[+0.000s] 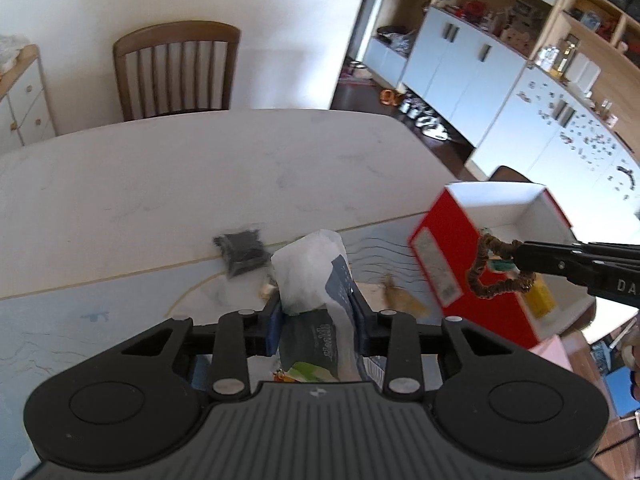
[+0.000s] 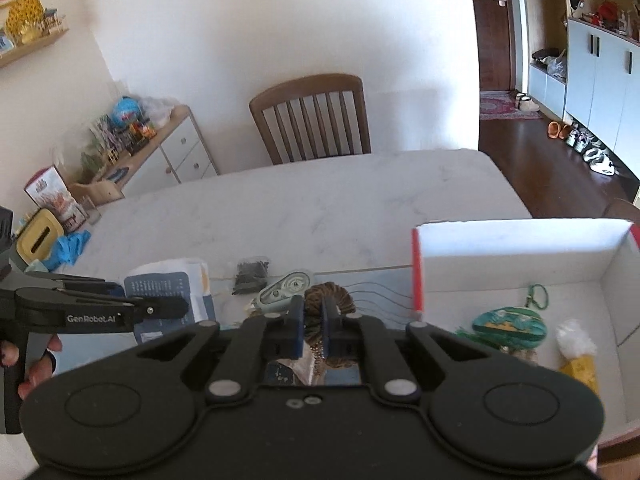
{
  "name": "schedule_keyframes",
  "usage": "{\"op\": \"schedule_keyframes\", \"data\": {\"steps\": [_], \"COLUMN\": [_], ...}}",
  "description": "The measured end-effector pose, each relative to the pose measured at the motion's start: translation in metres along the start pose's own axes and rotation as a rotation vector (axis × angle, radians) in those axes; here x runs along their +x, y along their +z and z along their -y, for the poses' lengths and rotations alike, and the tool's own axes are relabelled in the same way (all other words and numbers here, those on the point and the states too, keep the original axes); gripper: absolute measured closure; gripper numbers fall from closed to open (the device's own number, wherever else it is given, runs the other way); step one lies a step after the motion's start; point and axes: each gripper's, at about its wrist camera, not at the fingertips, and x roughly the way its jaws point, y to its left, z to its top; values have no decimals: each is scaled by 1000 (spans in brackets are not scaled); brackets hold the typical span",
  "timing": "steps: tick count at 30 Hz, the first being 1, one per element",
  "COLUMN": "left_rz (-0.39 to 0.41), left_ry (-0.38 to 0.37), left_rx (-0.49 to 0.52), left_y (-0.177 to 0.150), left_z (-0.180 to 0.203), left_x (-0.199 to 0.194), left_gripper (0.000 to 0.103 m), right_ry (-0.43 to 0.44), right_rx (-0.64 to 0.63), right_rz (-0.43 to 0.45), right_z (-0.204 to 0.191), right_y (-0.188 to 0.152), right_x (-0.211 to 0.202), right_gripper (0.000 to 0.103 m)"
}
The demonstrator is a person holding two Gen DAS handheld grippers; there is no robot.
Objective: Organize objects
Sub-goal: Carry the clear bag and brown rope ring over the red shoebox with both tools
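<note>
My left gripper [image 1: 316, 312] is shut on a white and blue plastic packet [image 1: 312, 272], which stands up between the blue pads above the table. In the right wrist view the same packet [image 2: 172, 284] shows behind the left gripper [image 2: 170, 306]. My right gripper [image 2: 313, 314] is shut on a brown hair scrunchie [image 2: 326, 294]. From the left wrist view the scrunchie [image 1: 496, 280] hangs from the right gripper [image 1: 520, 258] in front of the red box [image 1: 440, 256]. The box [image 2: 500, 248] is open-topped and white inside.
Inside the box lie a green pouch [image 2: 508, 326], a yellow-and-white item [image 2: 576, 356] and a green keychain [image 2: 534, 294]. A small black bag [image 1: 242, 250] and a pale tape dispenser [image 2: 286, 288] lie on the marble table [image 1: 200, 168]. A wooden chair [image 1: 176, 72] stands beyond.
</note>
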Motion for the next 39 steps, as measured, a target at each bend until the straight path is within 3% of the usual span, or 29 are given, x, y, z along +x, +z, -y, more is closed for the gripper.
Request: {"op": "schedule_keyframes", "data": {"steps": [8,14,21,25,26,34,39], "left_rz": [-153,-206,-221,-212,-206,-154,-187], "left_ry": [-90,-110,-60,-35,-33,11,21], "left_rx": [107,118,104,87,85,139,134], "left_y": [-33,-53,-58,-58,-59,-60,-62], "left_z": [40,51,43,42,42,64,87], "left_x": [26,51,57,53,50,24,35], "left_gripper": [70,69,64,40,38,34,34], "right_ry": [-26,-39,-44,-41,-39,-14,-1], "right_rx": [-1,16,18,11,8,-5,-12], "right_rz": [13,12,6,4,4,1,-3], "right_z": [28,46,62,72,74,87,96], "right_y": [-7,-15,-21,-22,-22,-20,-19], "right_x": [-28,-38,-41,-45,-45,-46,-46], "right_gripper": [96,96,96,96,96,96,96]}}
